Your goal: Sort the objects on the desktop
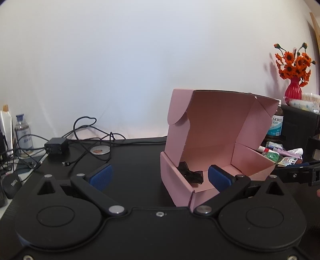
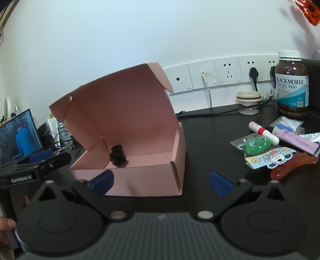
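Just ahead of right claw [image 2: 161,183], pink box [image 2: 140,178]

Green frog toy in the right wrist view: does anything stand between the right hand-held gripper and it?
Nothing visible does. The green frog toy lies on the black desk, ahead and right of the open right hand-held gripper; the pink box sits left of that path.

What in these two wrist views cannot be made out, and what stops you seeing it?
- Black item in the pink box: too dark and small in both views to identify.
- Orange piece, right wrist view: partly covered by the cartoon sticker pack.
- Bottle, left wrist view: label cut off by the box lid.
- Orange flowers, right wrist view: cropped by the frame edge.
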